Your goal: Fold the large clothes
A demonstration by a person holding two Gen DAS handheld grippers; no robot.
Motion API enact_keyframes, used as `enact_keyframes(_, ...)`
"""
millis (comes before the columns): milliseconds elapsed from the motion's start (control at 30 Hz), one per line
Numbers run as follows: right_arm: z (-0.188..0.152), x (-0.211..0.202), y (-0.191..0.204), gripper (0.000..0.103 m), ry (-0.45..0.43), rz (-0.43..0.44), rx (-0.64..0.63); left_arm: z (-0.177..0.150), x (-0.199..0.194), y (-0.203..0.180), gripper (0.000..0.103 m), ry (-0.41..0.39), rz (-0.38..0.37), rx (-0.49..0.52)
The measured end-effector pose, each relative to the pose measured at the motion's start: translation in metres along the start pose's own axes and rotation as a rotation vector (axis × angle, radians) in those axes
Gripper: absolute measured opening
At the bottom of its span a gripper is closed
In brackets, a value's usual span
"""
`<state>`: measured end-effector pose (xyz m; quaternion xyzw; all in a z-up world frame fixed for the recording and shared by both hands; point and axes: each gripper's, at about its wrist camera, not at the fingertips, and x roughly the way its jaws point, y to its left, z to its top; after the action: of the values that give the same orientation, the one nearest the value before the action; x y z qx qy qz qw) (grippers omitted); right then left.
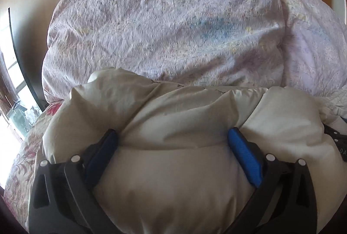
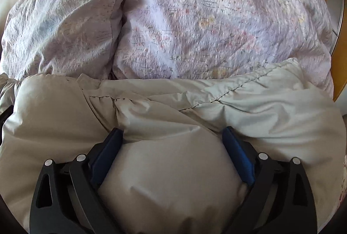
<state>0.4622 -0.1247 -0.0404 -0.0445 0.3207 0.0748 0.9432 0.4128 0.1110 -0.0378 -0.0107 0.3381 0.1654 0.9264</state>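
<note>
A puffy cream down jacket (image 1: 180,108) lies on the bed in front of a pale purple quilt (image 1: 164,23). My left gripper (image 1: 173,136) has its blue pads spread wide, and a thick roll of the jacket bulges between them. In the right wrist view the same jacket (image 2: 173,99) fills the lower half. My right gripper (image 2: 172,134) also stands wide, with a padded fold of the jacket pressed between its pads. The jacket's stitched seams run across, just ahead of both grippers.
The bunched purple quilt (image 2: 216,17) rises like a wall just behind the jacket. A floral bedsheet (image 1: 23,160) shows at the lower left, with a window (image 1: 10,73) beyond. A wooden bed frame (image 2: 338,73) edges the right side.
</note>
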Motion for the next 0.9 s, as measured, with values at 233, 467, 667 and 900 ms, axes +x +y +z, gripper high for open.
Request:
enact_keyframes(233,0.000,0.023,0.005,0.100,0.047,-0.037,-0.014,0.001,0.021,-0.008,0.101,0.018,0.035,0.028)
enact_keyframes(467,0.004,0.036,0.011,0.102,0.092,-0.060,-0.014,0.001,0.029,-0.012,0.101,0.048,0.063,0.039)
enact_keyframes(667,0.014,-0.028,-0.016,0.101,-0.036,0.010,0.016,0.004,-0.024,0.012,0.101,0.022,0.014,0.017)
enact_keyframes(900,0.036,-0.033,-0.060,0.101,-0.066,-0.155,-0.019,0.032,-0.040,0.042,0.101,-0.059,0.131,0.010)
